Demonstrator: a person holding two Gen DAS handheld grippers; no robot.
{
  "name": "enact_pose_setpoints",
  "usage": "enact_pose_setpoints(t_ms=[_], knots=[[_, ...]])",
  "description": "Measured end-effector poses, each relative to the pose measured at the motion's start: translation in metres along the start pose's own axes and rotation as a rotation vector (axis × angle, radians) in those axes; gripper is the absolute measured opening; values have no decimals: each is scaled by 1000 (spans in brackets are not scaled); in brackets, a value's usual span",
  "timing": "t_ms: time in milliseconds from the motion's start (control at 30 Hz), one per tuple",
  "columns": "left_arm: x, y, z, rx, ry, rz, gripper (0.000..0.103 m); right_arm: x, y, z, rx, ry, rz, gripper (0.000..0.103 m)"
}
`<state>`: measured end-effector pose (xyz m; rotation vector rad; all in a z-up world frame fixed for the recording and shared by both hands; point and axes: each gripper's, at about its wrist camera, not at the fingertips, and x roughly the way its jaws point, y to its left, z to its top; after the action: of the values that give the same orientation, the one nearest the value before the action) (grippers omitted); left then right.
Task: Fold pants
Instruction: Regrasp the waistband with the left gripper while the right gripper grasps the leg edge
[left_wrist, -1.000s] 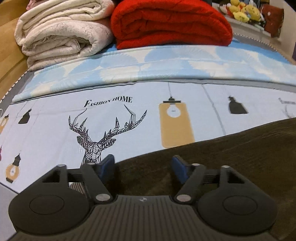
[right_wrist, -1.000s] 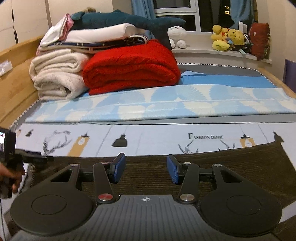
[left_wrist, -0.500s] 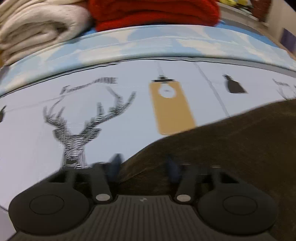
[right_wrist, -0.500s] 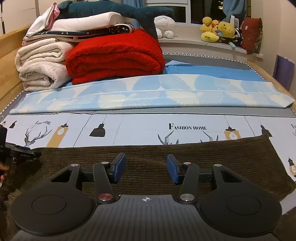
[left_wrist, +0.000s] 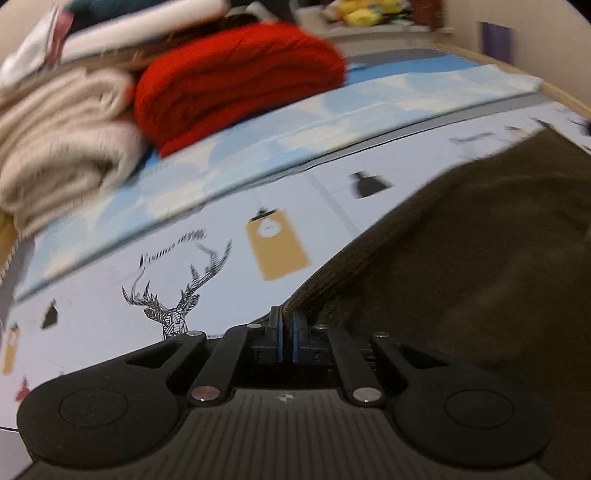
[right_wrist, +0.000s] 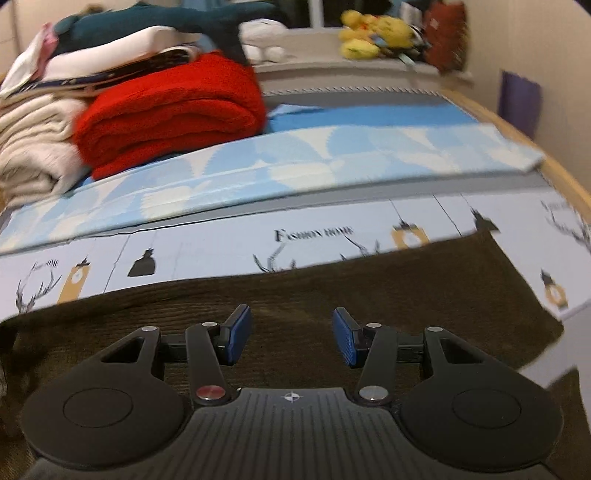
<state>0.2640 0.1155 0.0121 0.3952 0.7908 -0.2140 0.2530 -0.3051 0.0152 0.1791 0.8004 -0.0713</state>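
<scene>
Dark brown corduroy pants (right_wrist: 332, 288) lie flat across the printed bedsheet (right_wrist: 207, 254). In the left wrist view my left gripper (left_wrist: 286, 332) is shut on the left edge of the pants (left_wrist: 461, 266), and the cloth rises in a ridge from the blue pads. In the right wrist view my right gripper (right_wrist: 291, 338) is open and empty, low over the middle of the pants, blue pads well apart.
A red folded blanket (right_wrist: 173, 110), cream blankets (right_wrist: 33, 162) and a stack of folded clothes sit at the head of the bed, with a blue leaf-print cover (right_wrist: 295, 158) in front. Plush toys (right_wrist: 373, 33) line the windowsill. A wooden bed rail (right_wrist: 565, 177) runs along the right.
My left gripper has shut on the pants' edge and tilted, lifting the cloth. My right gripper stayed open and shifted right over the pants.
</scene>
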Motion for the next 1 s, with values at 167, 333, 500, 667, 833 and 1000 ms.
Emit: enact_pose_setpoints(t_ms=[167,333,500,667,833,1000], knots=[[-90,-56,-46,138,-40,-69,3,-11,-19,-10,71,12,-22,51],[-124,-89,-111,227,23,-101,3,-26,-43,-25,139,30,-32,51],[-123,-44,-138,-57,93,-127,12,-29,-66,-35,204,64,-39,51],[-107,16,-159,-545,215,-333,42,-26,-89,-39,290,77,-45,51],[-60,32,-173,-775,362,-398,62,-16,-104,-37,366,79,-29,51],[-29,43,-172,-856,433,-325,69,3,-115,-29,448,83,35,51]])
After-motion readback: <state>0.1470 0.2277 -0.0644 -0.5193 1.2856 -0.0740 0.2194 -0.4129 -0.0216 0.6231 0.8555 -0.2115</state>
